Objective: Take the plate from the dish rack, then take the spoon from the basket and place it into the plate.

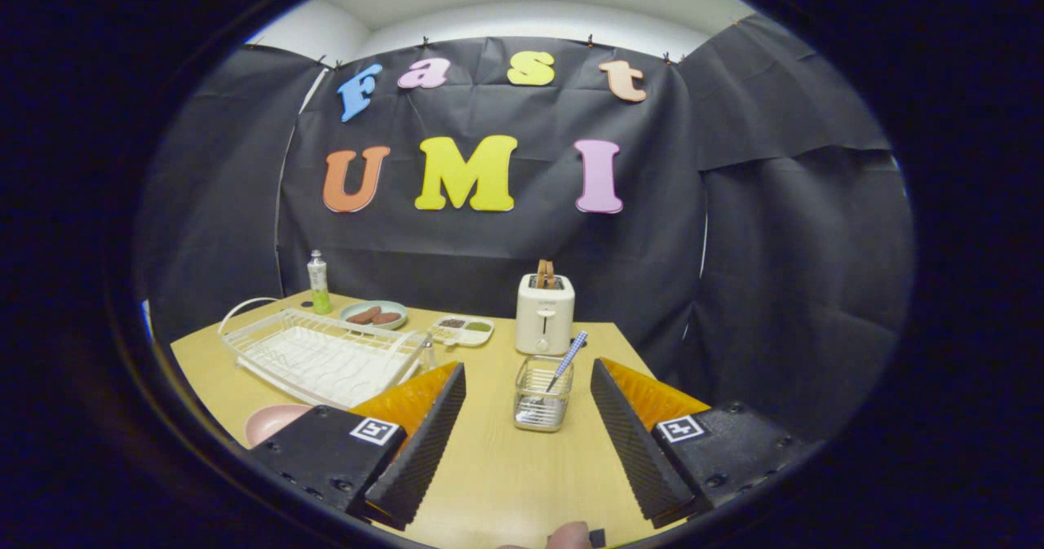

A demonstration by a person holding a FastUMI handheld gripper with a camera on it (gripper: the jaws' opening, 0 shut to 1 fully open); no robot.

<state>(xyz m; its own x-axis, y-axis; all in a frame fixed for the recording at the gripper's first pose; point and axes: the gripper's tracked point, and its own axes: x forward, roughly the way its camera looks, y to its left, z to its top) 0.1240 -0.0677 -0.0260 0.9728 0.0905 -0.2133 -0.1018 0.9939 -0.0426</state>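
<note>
Wooden counter (497,467): basket (543,394) just ahead between the open, empty hand-held gripper (528,435) fingers, spoon (564,361) handle leaning up-right

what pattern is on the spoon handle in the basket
Blue-and-white check on the spoon handle, seen in the gripper view, sticking out of the basket ahead of the open gripper.

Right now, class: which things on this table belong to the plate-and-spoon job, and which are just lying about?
Job: dish rack; pink plate, on the table beside the rack; spoon in the basket; open claw.

Lying about: toaster, bottle, dish of sausages, divided tray.
</note>
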